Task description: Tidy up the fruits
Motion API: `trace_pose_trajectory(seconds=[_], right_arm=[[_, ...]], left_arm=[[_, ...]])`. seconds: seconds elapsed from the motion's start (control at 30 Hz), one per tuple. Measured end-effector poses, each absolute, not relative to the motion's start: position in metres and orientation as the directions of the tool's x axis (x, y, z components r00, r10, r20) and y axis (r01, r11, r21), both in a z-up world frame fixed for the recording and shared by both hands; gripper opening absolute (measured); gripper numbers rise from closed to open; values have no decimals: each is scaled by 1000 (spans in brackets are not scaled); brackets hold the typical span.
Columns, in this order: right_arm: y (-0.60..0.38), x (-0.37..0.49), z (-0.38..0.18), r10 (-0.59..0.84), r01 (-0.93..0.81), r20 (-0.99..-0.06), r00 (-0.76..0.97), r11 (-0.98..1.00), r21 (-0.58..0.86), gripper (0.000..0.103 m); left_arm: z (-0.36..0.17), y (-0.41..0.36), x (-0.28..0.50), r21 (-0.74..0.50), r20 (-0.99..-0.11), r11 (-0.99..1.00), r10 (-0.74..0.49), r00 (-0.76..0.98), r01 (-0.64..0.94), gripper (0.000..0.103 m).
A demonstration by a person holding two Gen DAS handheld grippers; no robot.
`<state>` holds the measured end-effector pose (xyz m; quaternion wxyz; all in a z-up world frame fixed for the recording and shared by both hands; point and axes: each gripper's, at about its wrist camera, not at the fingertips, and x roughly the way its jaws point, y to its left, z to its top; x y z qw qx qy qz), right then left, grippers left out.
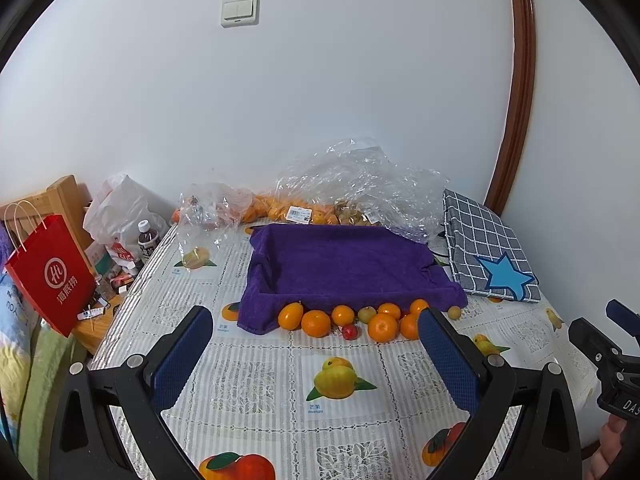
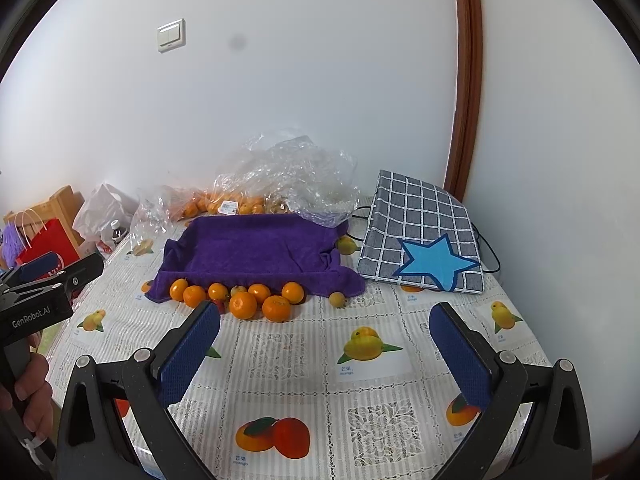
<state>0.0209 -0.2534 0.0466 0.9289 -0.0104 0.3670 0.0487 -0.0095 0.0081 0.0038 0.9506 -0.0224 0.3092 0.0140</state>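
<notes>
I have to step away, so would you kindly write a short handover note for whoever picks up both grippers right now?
Left gripper: open, empty, above the tablecloth.
Right gripper: open, empty, likewise short of the fruit.
Fruit: loose oranges lie in a cluster on the tablecloth against the near edge of the purple towel-lined tray; a small red fruit among them, one small yellowish fruit off to the right. More oranges in the clear plastic bags behind.
Done: nothing visible in the tray.
Left: probably move the loose fruit into the tray.

Black claws (image 1: 316, 354) (image 2: 324, 350) with blue mesh pads (image 1: 182, 356) (silver screws, white "GenRobot.AI" lettering)
</notes>
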Motion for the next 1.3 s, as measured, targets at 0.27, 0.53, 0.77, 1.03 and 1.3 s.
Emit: trace_pose_trajectory(seconds=[0.27, 0.53, 0.77, 1.03, 1.3], right_arm=[[-253, 20, 47, 90, -104, -682, 725, 994, 21, 103], [-252, 20, 46, 88, -106, -683, 725, 994, 16, 103], [-252, 21, 40, 97, -103, -688, 719, 994, 32, 103], [-256, 27, 24, 80, -86, -687, 722, 996, 25, 103], [-265, 47, -14, 104, -107, -722, 684, 993, 42, 103]], left_arm=[[4, 9, -9, -35, -588, 999, 13, 809, -41, 103], [2, 10, -9, -36, -588, 998, 13, 809, -42, 103], [1, 11, -9, -38, -588, 998, 13, 809, -43, 103], [-23, 20, 1, -42, -609, 998, 10, 793, -46, 103], [-70, 34, 27, -70, -668, 996, -7, 745, -54, 101]])
